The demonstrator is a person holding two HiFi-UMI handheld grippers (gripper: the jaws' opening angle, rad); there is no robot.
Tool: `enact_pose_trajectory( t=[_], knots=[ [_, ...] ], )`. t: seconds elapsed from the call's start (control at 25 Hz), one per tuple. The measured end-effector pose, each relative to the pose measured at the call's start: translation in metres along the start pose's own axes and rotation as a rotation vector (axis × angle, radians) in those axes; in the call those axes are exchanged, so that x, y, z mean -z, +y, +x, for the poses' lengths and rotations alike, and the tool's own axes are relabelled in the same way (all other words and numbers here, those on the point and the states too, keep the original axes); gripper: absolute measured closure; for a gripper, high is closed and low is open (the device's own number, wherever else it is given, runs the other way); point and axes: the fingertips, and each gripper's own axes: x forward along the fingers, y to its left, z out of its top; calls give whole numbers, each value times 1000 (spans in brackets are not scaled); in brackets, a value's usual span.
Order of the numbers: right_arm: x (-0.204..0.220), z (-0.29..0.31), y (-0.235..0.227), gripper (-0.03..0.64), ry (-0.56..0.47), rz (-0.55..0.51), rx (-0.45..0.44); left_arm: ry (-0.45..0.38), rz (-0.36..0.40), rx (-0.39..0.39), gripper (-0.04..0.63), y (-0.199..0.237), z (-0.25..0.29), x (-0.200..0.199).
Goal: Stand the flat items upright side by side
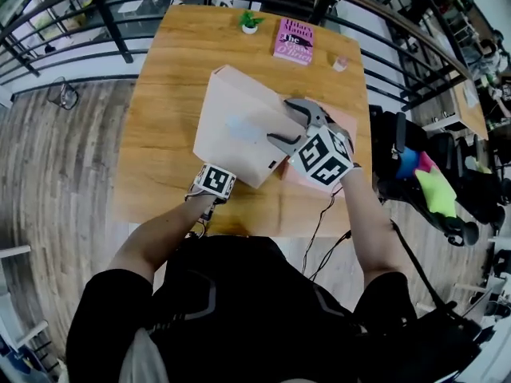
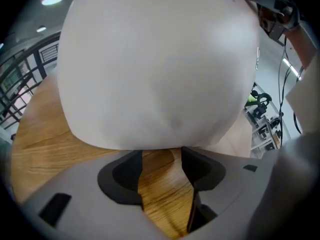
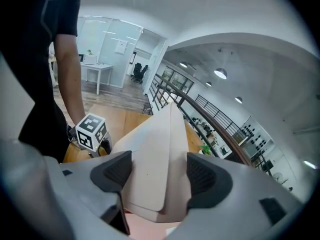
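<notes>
Your right gripper clamps the raised edge of the beige flat item, tilting it off the table, while your left gripper sits jaws apart and empty at its lower edge, likely to brace it.

Pale flat item blurring, running off at 12 o'clock, pink sheet hiding under right tool, tiny object at desk's 1 o'clock being unidentifiable.

Plant left of book at far edge of table, behind board.
</notes>
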Motion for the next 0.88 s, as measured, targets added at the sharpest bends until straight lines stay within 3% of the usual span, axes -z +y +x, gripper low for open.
enact_pose_trajectory(
  t=[0.16, 0.32, 0.6, 0.76, 0.88],
  knots=[
    [-11, -8, 14, 268, -14, -11, 25, 54, 41, -33, 334, 13, -4, 6],
    [-27, -11, 25, 276, -23, -64, 19, 42, 62, -54, 337, 28, -3, -2],
    [-56, 2, 48, 281, -51, -232, 37, -40, -12, -44, 345, 41, -22, -14],
    [-67, 15, 50, 279, -66, -314, 52, -163, 10, -132, 341, 65, -43, -40],
    [-74, 25, 51, 279, -64, -361, 51, -202, 1, -181, 341, 78, -63, -49]
  ],
)
